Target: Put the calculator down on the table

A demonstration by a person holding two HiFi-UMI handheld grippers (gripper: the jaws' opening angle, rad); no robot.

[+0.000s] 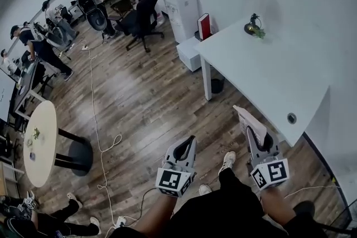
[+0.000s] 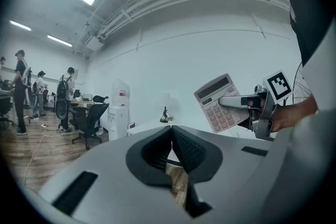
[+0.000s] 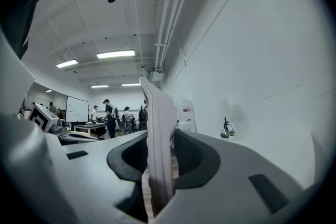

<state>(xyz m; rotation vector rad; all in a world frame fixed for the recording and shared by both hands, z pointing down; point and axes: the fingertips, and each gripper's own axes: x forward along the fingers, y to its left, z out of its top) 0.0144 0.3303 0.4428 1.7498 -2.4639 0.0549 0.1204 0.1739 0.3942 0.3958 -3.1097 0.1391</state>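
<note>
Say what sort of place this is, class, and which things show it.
Most likely an open-plan office: swivel chairs, a water cooler and a whiteboard all point that way.

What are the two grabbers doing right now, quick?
Left gripper: closed, holding nothing.
Right gripper: closed on the calculator.

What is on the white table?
A small plant by the far edge and a round grommet near the front. The calculator is in the right gripper, not on the table. Nothing hides the top.
</note>
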